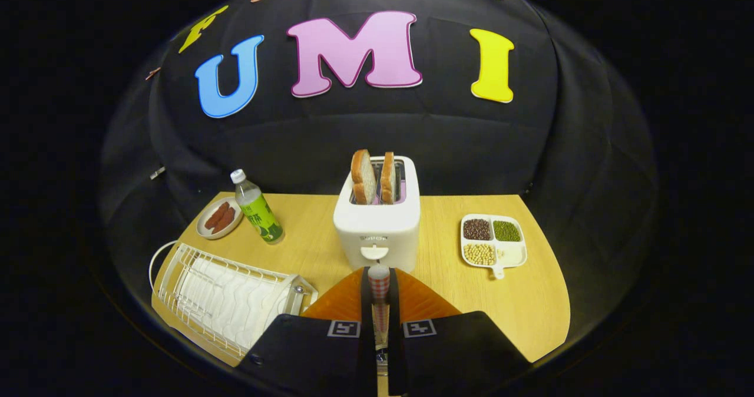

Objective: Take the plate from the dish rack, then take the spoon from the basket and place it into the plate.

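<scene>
My gripper [379,295] is shut on the spoon [379,278], whose red-and-white checked handle stands up between the two black fingers [365,303]. Directly under and just ahead of the fingers lies the orange plate [333,305], flat on the wooden table; the fingers cover most of it. To the left of the fingers stands the white wire dish rack [221,294], with no plate in it. The spoon's lower end is hidden between the fingers.
A white toaster [378,226] with two bread slices stands just beyond the plate. A green bottle [259,211] and a small dish of sausages [219,217] stand at the back left. To the right is a divided dish of beans [492,241]. Bare table [530,303] lies below it.
</scene>
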Demonstrator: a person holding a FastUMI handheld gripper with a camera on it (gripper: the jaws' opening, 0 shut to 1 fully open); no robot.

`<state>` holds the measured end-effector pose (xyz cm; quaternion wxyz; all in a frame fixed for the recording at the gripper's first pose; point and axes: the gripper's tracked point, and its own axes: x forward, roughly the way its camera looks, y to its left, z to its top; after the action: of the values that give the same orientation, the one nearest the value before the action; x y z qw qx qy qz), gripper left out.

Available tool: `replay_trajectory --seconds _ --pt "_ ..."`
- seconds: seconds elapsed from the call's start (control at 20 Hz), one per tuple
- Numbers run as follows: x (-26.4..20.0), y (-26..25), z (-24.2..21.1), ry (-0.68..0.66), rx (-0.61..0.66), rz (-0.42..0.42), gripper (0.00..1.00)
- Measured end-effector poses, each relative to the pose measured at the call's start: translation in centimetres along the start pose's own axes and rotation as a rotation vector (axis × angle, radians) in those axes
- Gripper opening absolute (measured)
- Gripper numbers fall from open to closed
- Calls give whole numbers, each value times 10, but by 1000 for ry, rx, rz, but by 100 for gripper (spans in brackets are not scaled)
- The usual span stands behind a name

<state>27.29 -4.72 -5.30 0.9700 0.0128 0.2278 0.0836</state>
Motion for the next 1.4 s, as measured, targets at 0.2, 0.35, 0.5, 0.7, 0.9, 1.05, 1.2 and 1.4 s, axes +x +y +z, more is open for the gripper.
replay_trajectory --seconds 0.2,0.35,0.5,0.7,0.9,1.05,1.2,1.4 --pt "-34 0 35 -53 3 27 11" --pt "-57 8 40 -39 29 77 11" --pt "-78 13 36 -26 24 108 11" --pt "-98 22 6 10 -2 141 11" --pt "-109 28 -37 100 8 184 12" --pt "-116 32 -70 160 -1 198 12" --pt "-123 45 -116 243 8 230 11" --pt "-123 59 -164 331 -2 258 12"
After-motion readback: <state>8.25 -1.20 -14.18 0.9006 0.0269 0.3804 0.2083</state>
